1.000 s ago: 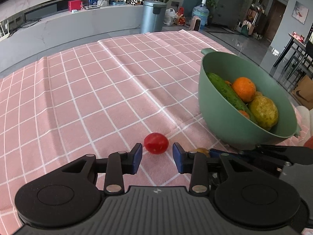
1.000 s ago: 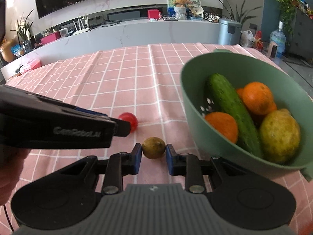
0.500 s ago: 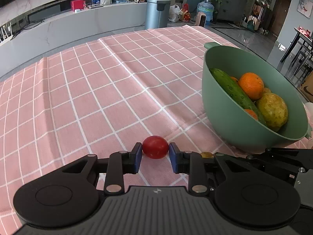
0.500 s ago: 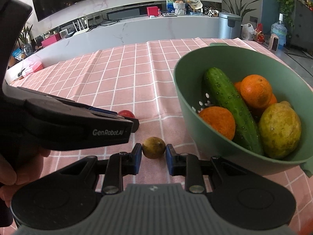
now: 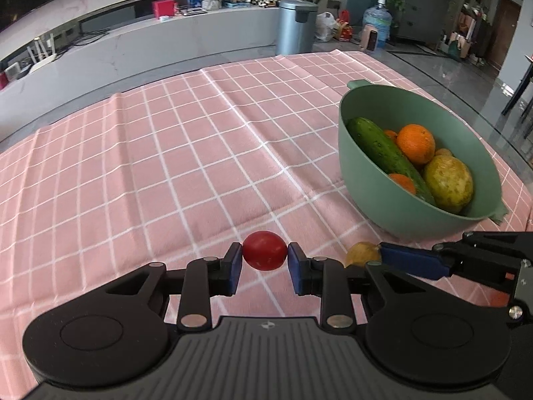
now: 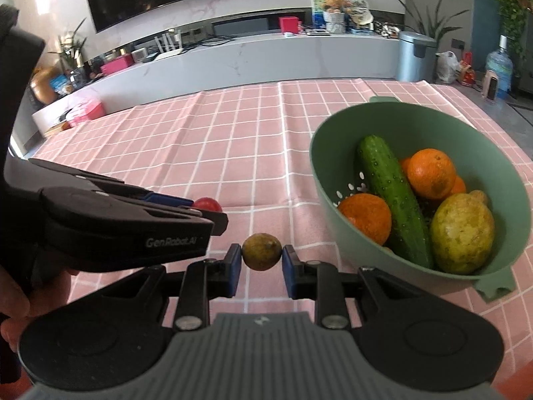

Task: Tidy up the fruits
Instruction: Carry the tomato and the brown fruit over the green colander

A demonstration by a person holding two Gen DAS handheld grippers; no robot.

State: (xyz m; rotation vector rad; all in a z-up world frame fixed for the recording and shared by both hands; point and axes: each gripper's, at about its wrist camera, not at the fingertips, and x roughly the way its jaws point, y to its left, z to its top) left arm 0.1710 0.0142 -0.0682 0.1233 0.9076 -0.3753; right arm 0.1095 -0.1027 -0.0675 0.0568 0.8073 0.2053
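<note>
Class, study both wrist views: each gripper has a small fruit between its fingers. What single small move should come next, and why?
Probably carry both toward the green bowl on the right. The left gripper is shut on the red tomato, the right gripper on the small yellow-green fruit, and the bowl already holds the other produce.

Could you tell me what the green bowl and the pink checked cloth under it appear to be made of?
The green bowl looks like matte moulded plastic: even colour, smooth wall with soft sheen, punched drain holes inside and tab handles moulded into the rim. The pink checked cloth looks like woven fabric, matte: it shows fold creases and gentle ripples. A coated cloth cannot be ruled out.
</note>
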